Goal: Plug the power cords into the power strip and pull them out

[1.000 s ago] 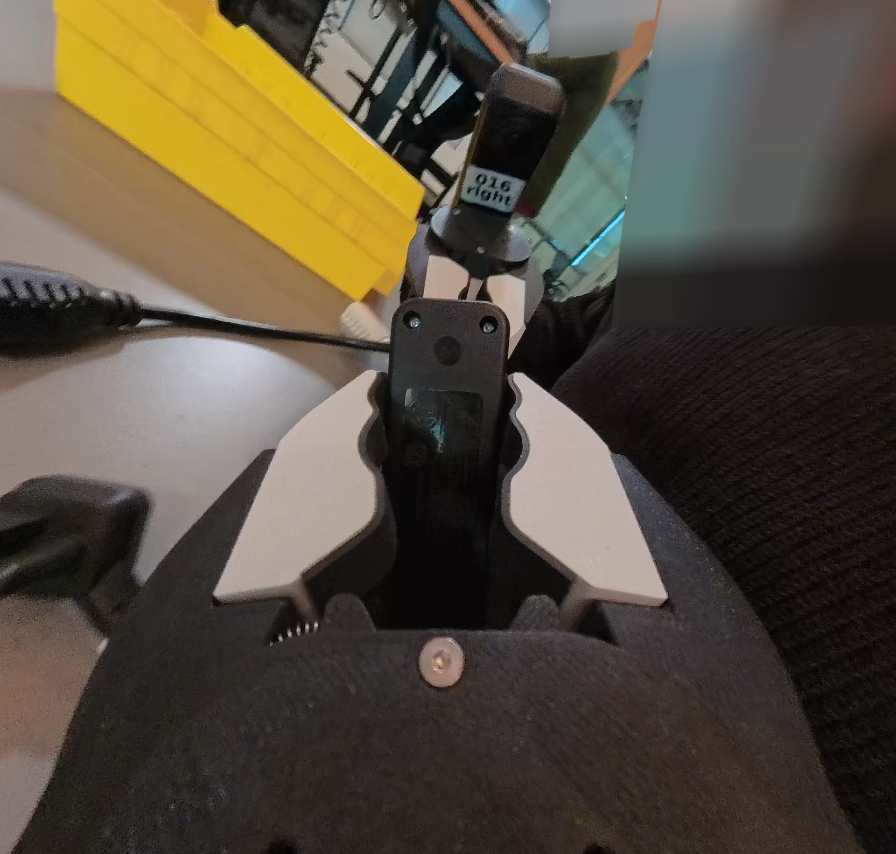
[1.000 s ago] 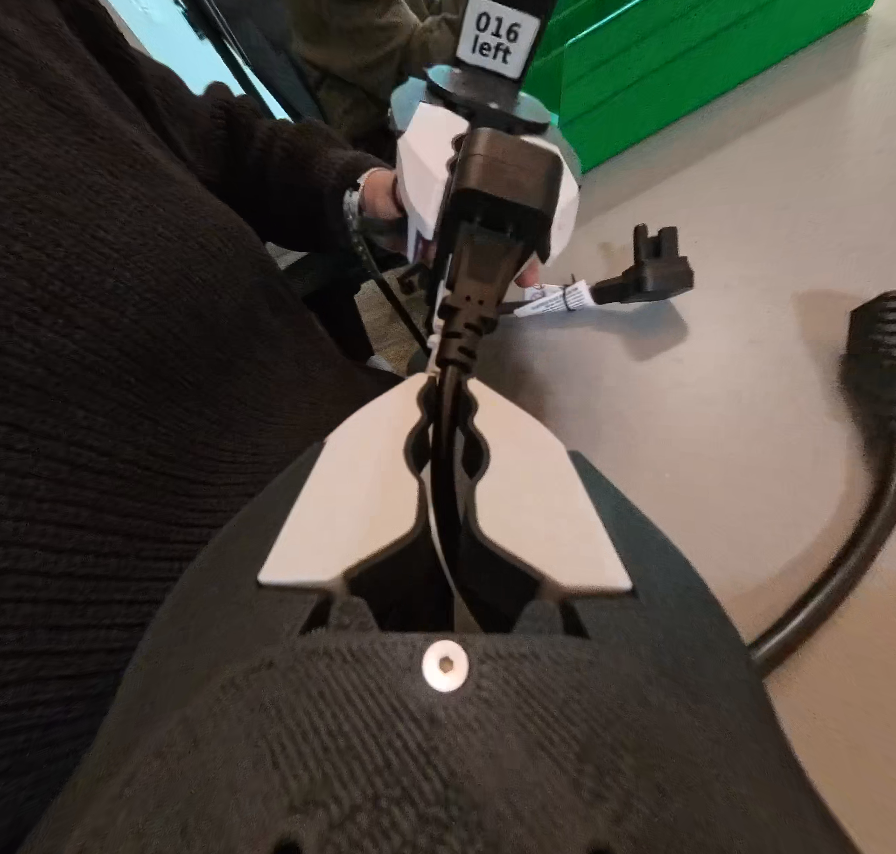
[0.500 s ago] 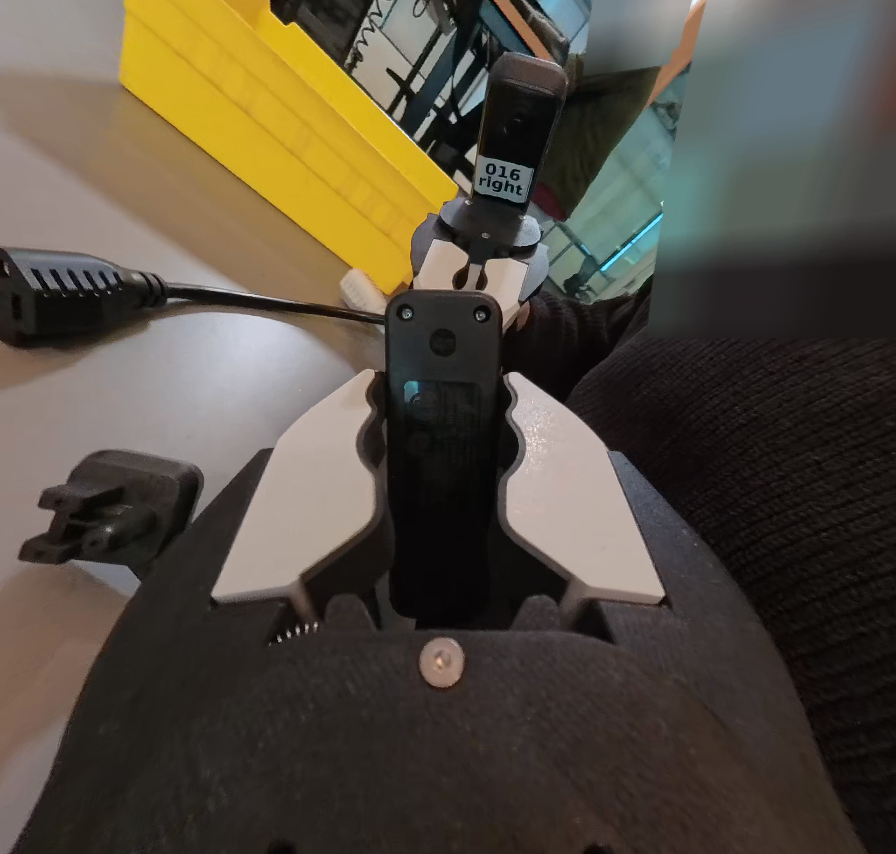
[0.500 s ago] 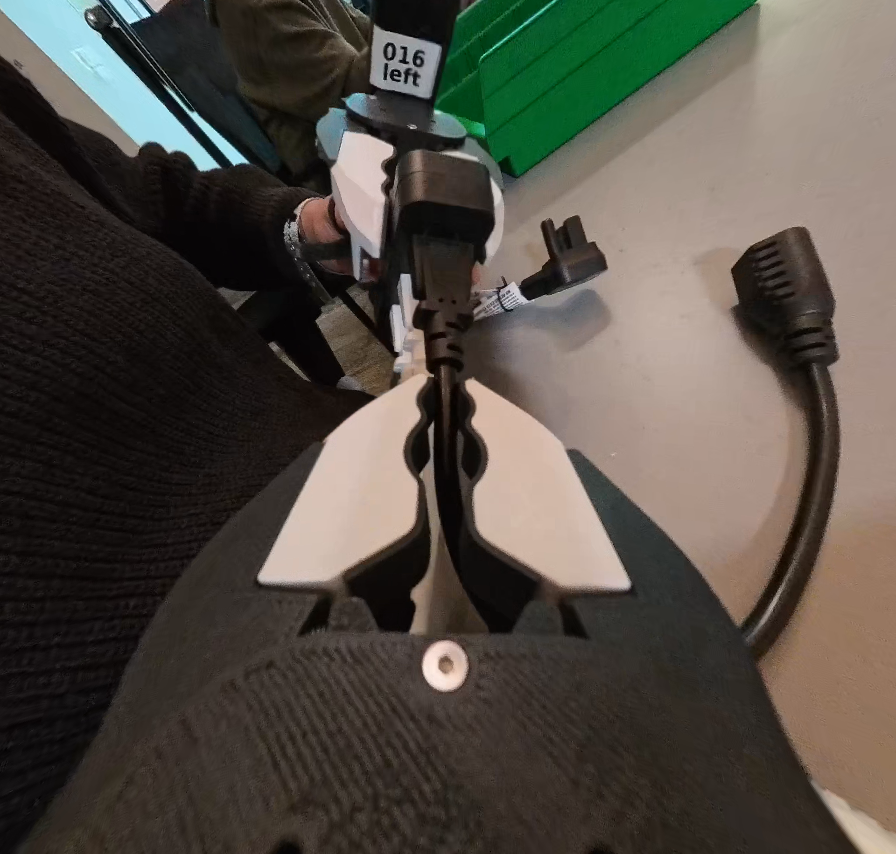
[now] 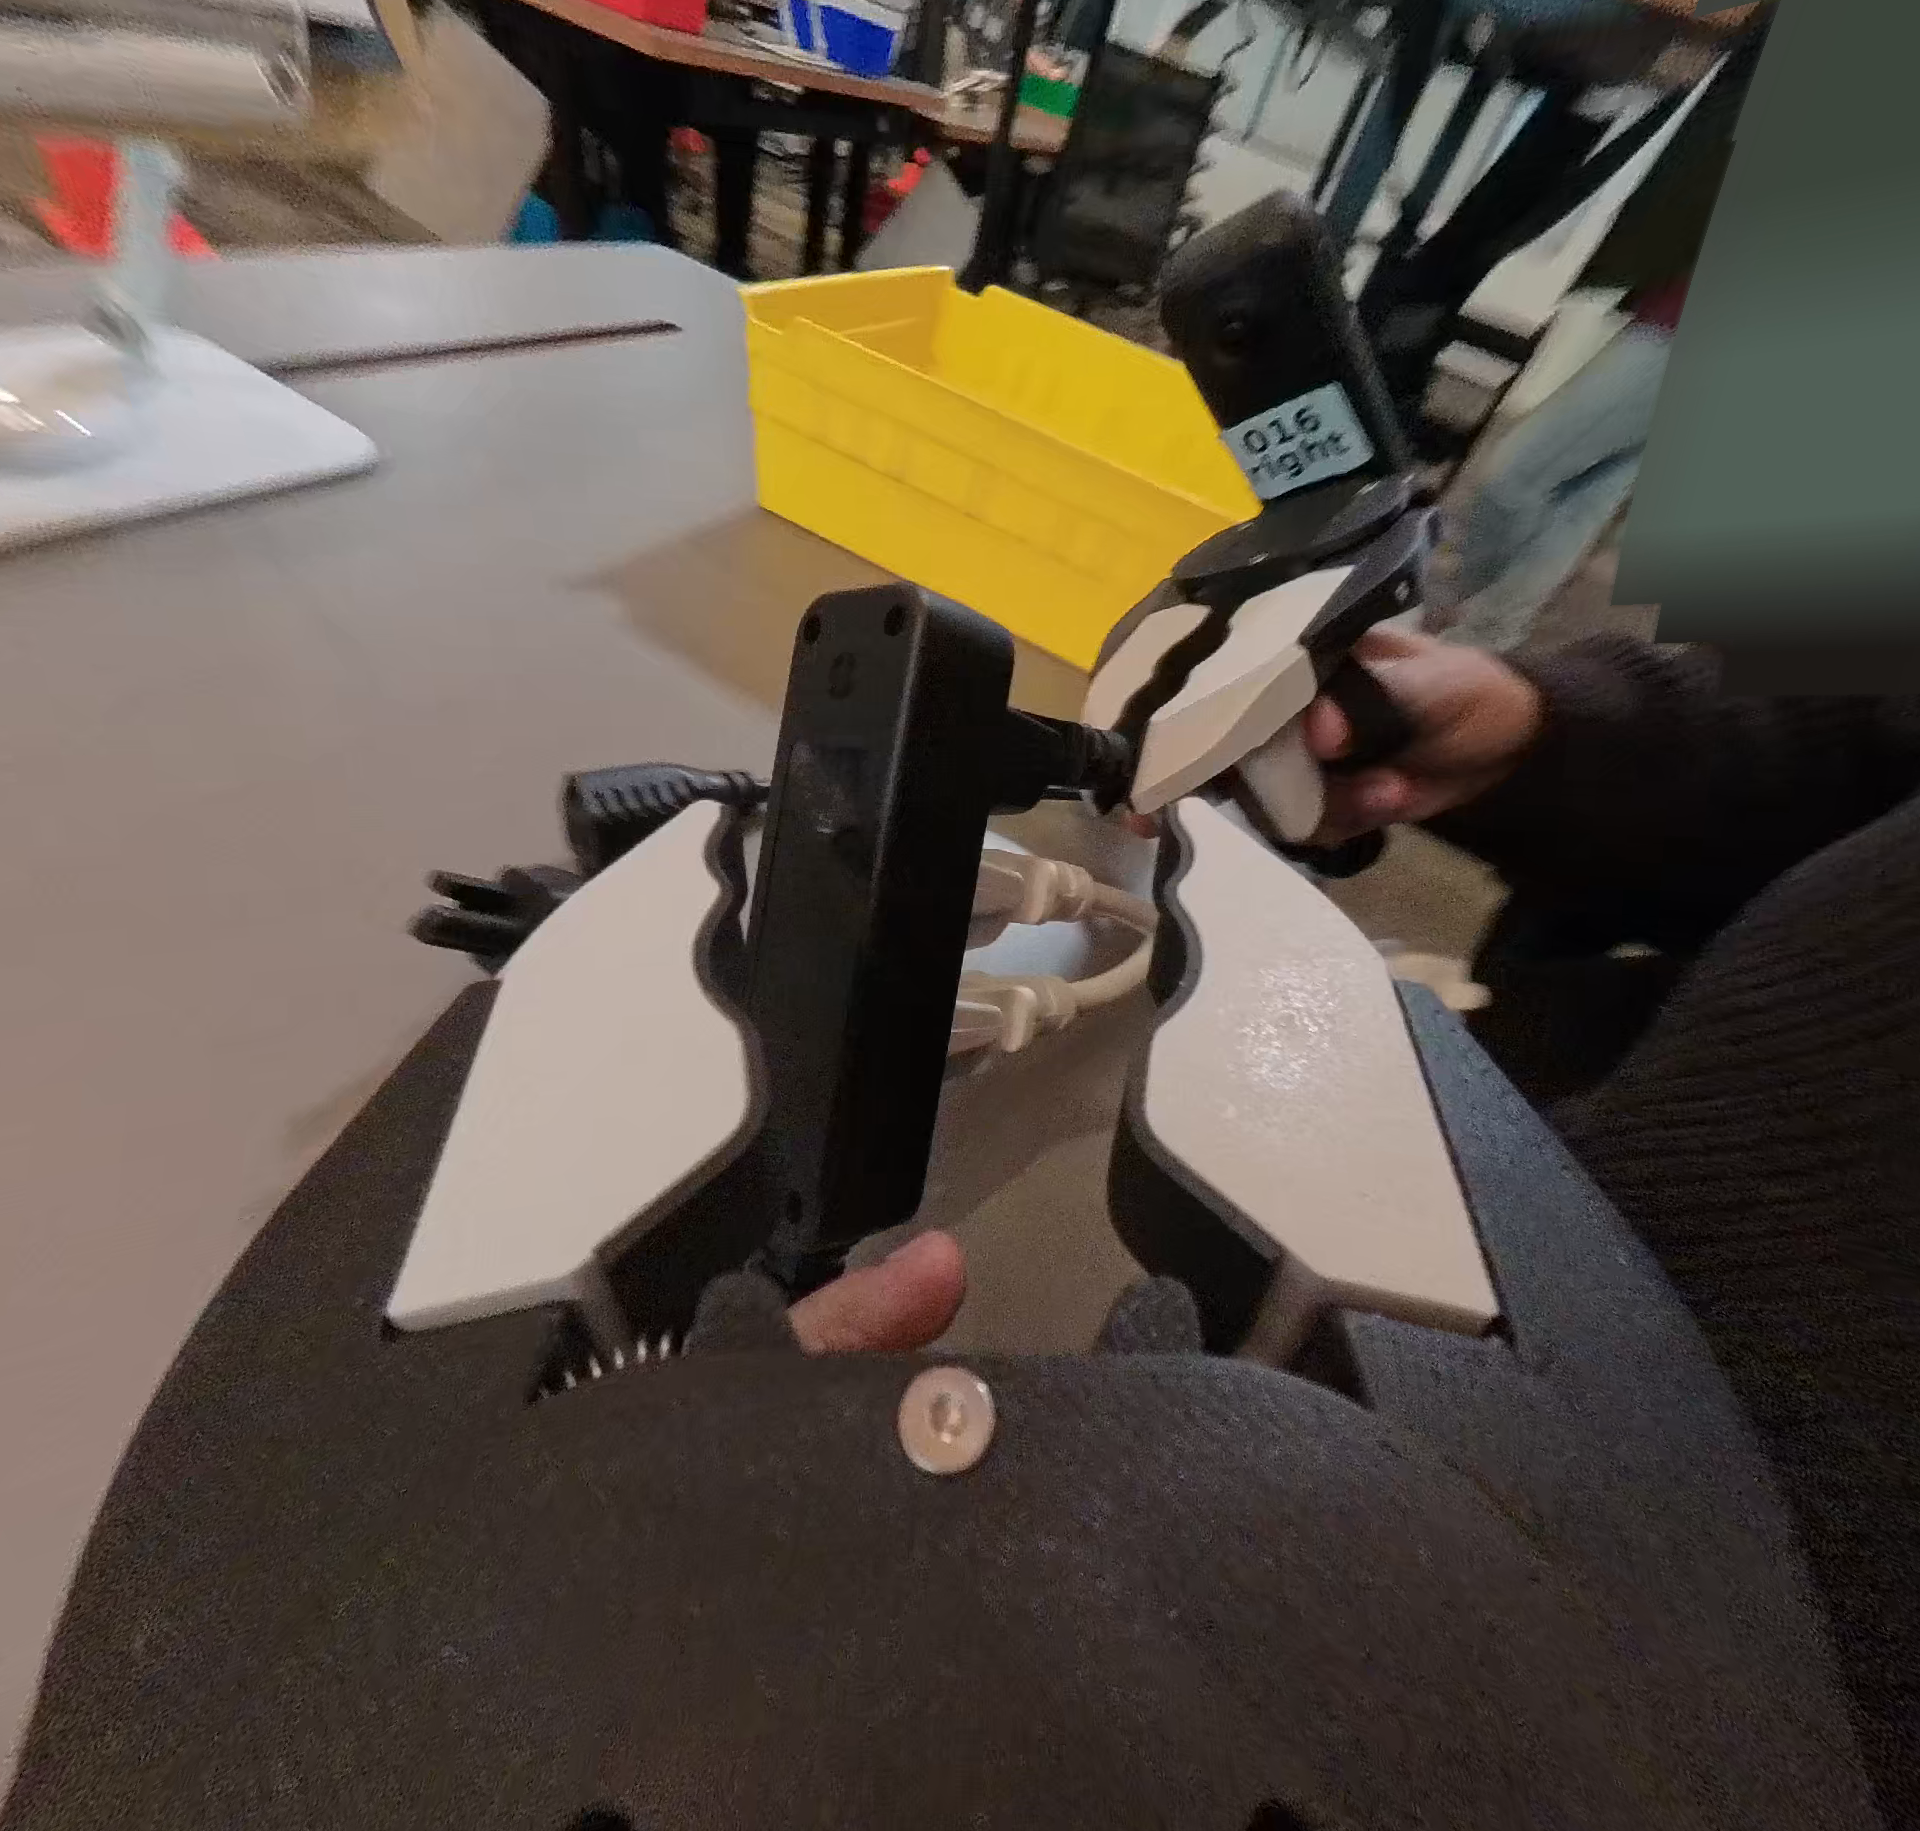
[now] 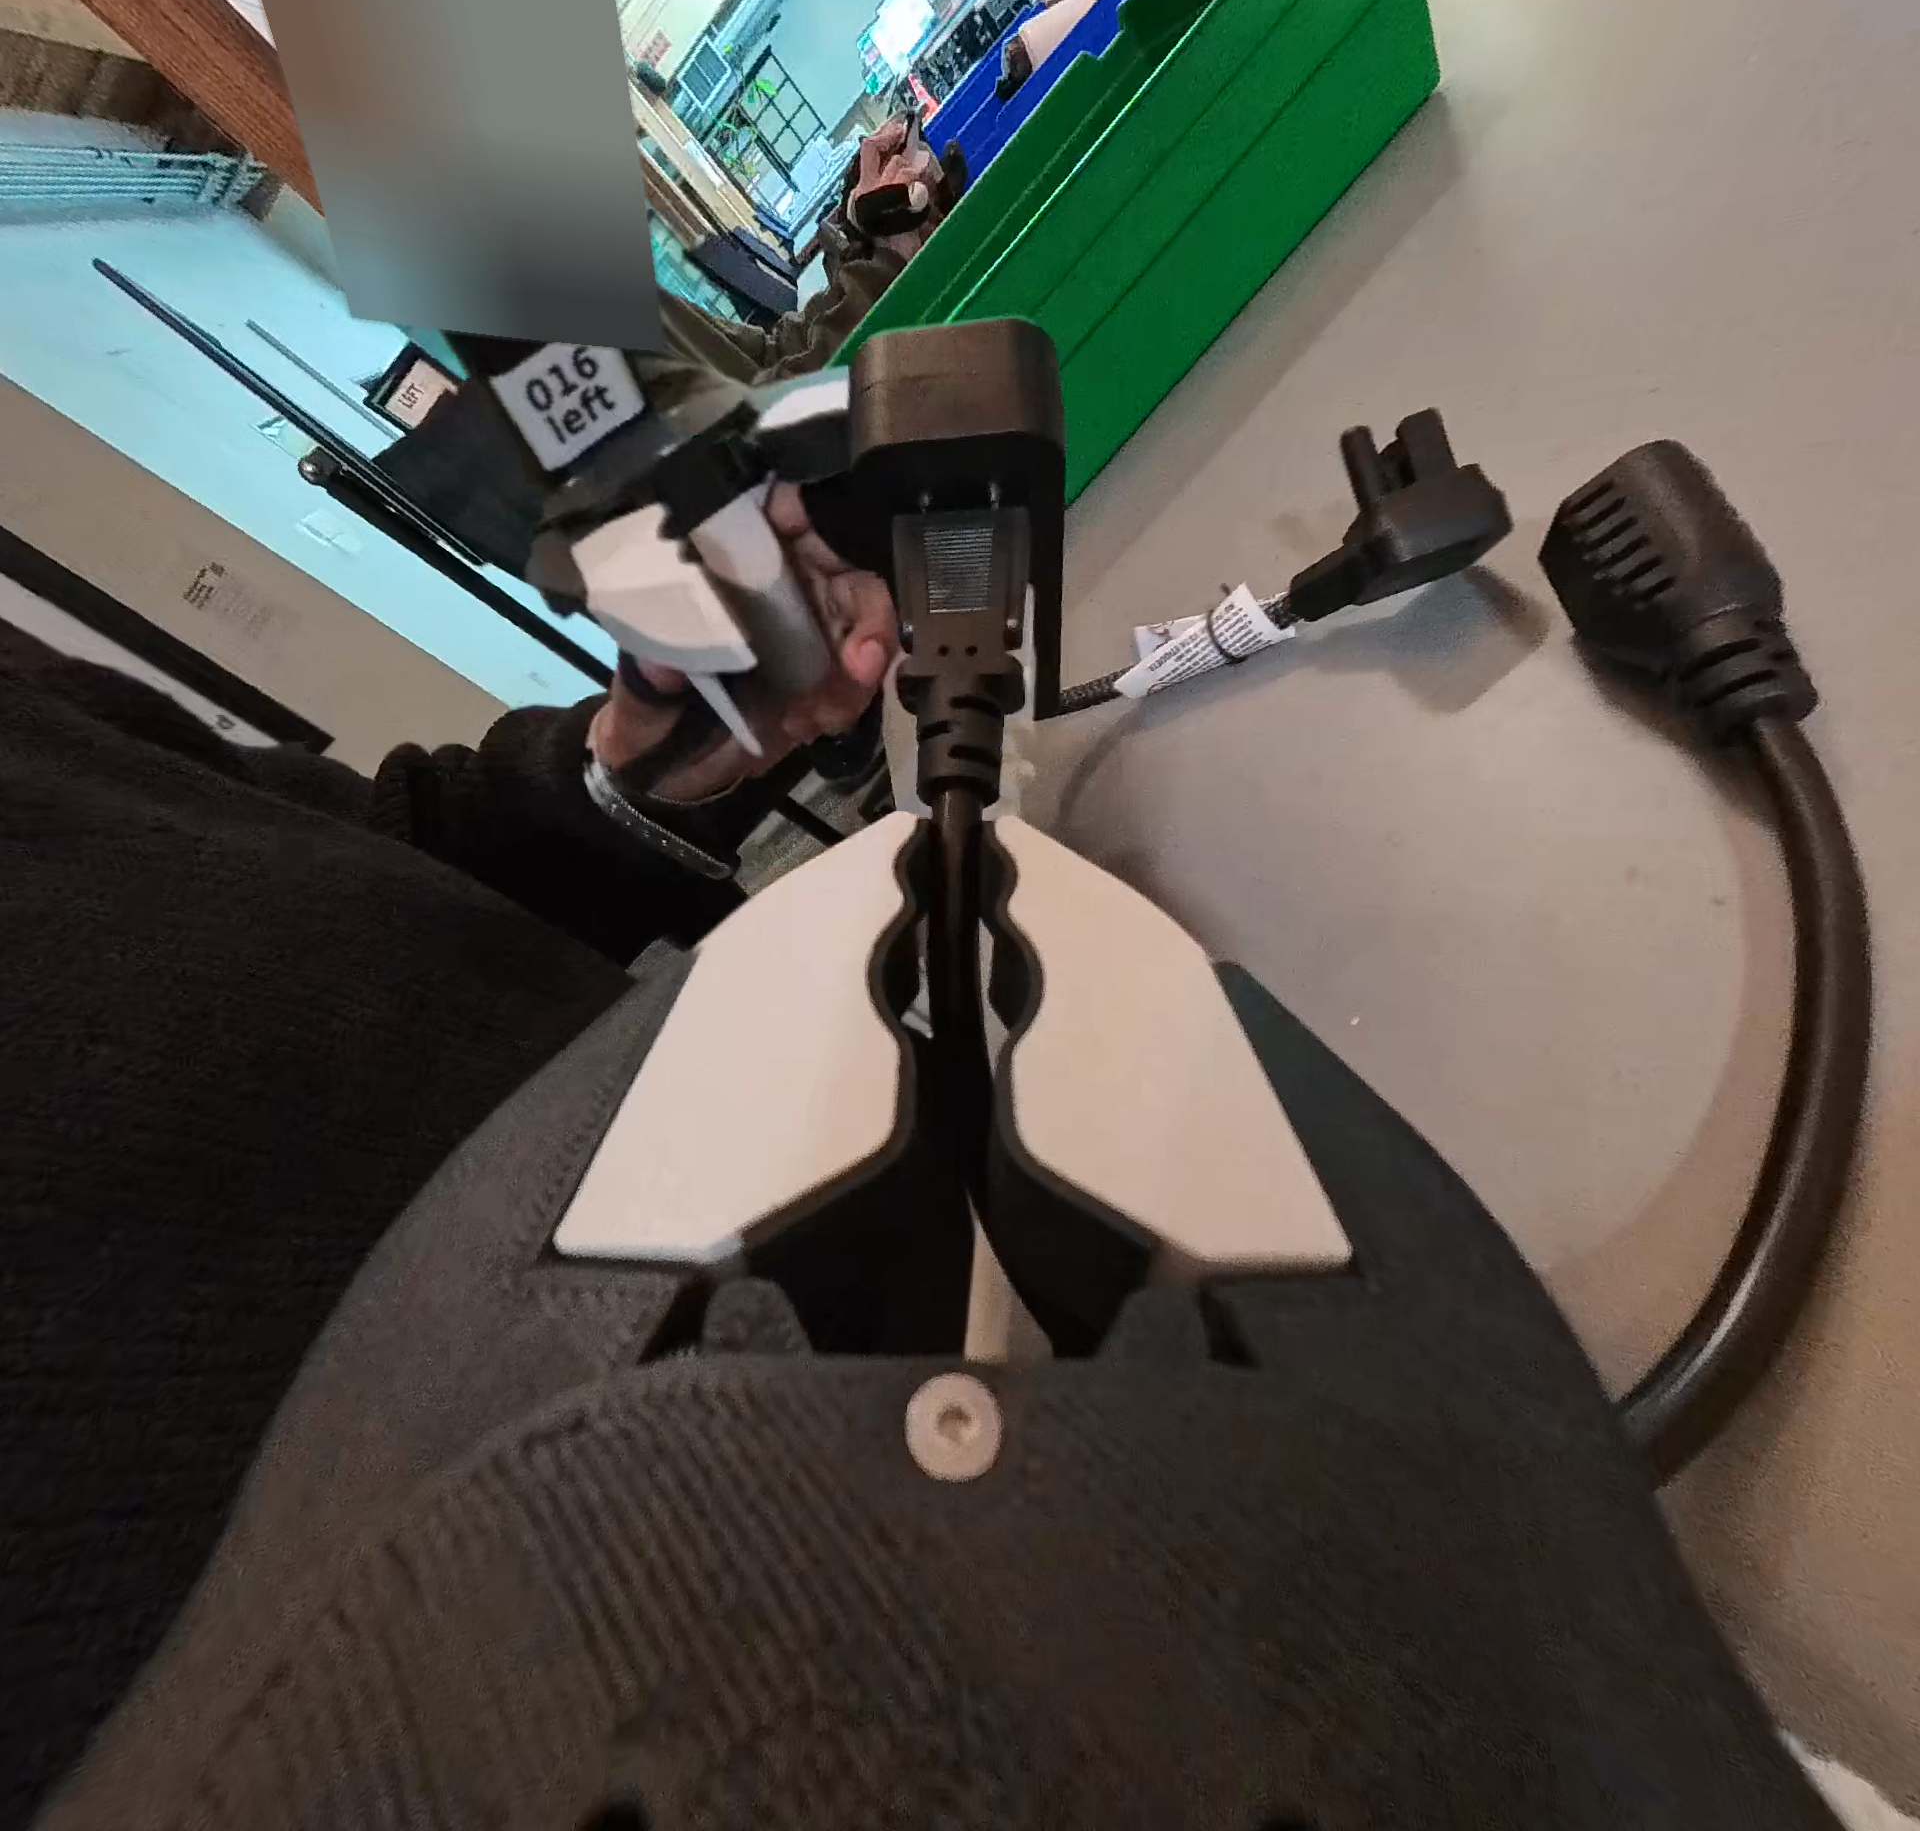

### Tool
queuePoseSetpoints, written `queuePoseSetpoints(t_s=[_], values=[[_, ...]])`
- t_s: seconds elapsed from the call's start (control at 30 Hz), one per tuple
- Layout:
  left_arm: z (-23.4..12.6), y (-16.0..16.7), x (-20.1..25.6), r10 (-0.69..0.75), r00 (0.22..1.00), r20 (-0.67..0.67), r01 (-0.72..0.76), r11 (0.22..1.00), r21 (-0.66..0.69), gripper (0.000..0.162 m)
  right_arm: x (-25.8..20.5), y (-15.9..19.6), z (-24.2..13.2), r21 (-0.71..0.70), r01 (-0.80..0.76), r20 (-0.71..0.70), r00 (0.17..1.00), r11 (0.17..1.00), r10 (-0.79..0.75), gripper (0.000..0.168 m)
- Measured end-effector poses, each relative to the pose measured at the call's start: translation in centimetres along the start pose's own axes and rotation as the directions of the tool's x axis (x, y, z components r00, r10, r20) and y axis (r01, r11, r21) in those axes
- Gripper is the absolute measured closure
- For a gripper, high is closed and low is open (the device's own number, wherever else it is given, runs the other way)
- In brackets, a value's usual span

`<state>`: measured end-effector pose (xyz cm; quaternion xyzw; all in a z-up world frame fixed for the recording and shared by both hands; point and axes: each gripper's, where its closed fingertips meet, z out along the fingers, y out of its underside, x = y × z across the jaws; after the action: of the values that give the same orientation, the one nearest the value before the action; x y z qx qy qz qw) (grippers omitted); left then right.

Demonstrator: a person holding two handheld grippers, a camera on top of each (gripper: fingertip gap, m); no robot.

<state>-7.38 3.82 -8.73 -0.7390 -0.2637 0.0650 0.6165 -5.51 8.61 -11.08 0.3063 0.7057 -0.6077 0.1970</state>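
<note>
Grey table (image 6: 1558,223) carries green bin (image 6: 1195,202); left tool (image 5: 940,908) spread, right tool (image 6: 956,846) pinching cord (image 6: 951,898).

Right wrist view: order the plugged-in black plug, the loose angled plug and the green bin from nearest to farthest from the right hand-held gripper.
1. Black plug, straight ahead of the right hand-held gripper, in the power strip.
2. Angled plug, right, on the table.
3. Green bin, beyond, upper right.

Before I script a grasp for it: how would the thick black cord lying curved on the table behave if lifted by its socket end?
The thick black cord holds a smooth arc on the table, so it is probably fairly stiff and would swing rather than drape. Its chunky ribbed socket end looks grippable, likely the heavier part.
</note>
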Motion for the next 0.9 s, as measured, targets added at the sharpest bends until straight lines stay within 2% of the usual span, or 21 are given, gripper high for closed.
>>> queuePoseSetpoints(t_s=[0.1, 0.2, 0.3, 0.43, 0.53, 0.63, 0.7, 0.73, 0.77, 0.8, 0.9], values=[[-0.6, -1.6, 0.4, 0.213, 0.967, 0.137, -0.217, 0.976, 0.015, 0.076, -0.4, -0.5, -0.1, 0.033, -0.017, 0.001, 1.000, 0.999, 0.017, 0.159], [-1.3, -2.8, 1.0, 0.304, 0.931, 0.203, -0.315, 0.949, 0.021, 0.073, -1.1, -1.1, -0.1, 0.074, -0.070, 0.022, 0.997, 0.995, 0.069, 0.160], [-1.5, -3.1, 1.2, 0.290, 0.934, 0.209, -0.297, 0.955, 0.006, 0.070, -1.6, -1.5, -0.2, 0.113, -0.136, 0.049, 0.990, 0.984, 0.131, 0.159], [-1.9, -2.5, 0.5, 0.305, 0.917, 0.259, -0.311, 0.950, -0.018, 0.080, -2.4, -2.0, -0.7, 0.164, -0.190, 0.067, 0.981, 0.968, 0.181, 0.159], [-1.9, -1.6, -0.3, 0.329, 0.898, 0.294, -0.331, 0.943, -0.041, 0.080, -3.0, -2.1, -0.8, 0.180, -0.184, 0.051, 0.983, 0.966, 0.177, 0.160], [-2.0, -2.5, -0.6, 0.298, 0.891, 0.342, -0.329, 0.944, 0.034, 0.064, -3.5, -2.0, -0.7, 0.168, -0.137, 0.015, 0.991, 0.976, 0.137, 0.160], [-2.6, -3.8, -0.6, 0.293, 0.866, 0.405, -0.374, 0.918, 0.135, 0.062, -3.7, -1.8, -0.6, 0.153, -0.099, -0.006, 0.995, 0.983, 0.101, 0.159], [-2.4, -4.0, 0.0, 0.313, 0.870, 0.382, -0.394, 0.906, 0.156, 0.065, -3.7, -1.7, -0.5, 0.147, -0.090, -0.007, 0.996, 0.985, 0.092, 0.159], [-2.2, -4.0, 0.0, 0.319, 0.866, 0.385, -0.398, 0.906, 0.146, 0.056, -3.7, -1.7, -0.4, 0.145, -0.089, -0.003, 0.996, 0.985, 0.091, 0.159], [-1.9, -3.7, 0.0, 0.337, 0.863, 0.376, -0.408, 0.904, 0.127, 0.056, -3.7, -1.7, -0.4, 0.147, -0.097, 0.007, 0.995, 0.984, 0.097, 0.159], [-1.3, -2.9, -0.3, 0.380, 0.847, 0.373, -0.435, 0.898, 0.073, 0.079, -3.5, -1.6, -0.4, 0.153, -0.137, 0.044, 0.990, 0.979, 0.131, 0.159]])
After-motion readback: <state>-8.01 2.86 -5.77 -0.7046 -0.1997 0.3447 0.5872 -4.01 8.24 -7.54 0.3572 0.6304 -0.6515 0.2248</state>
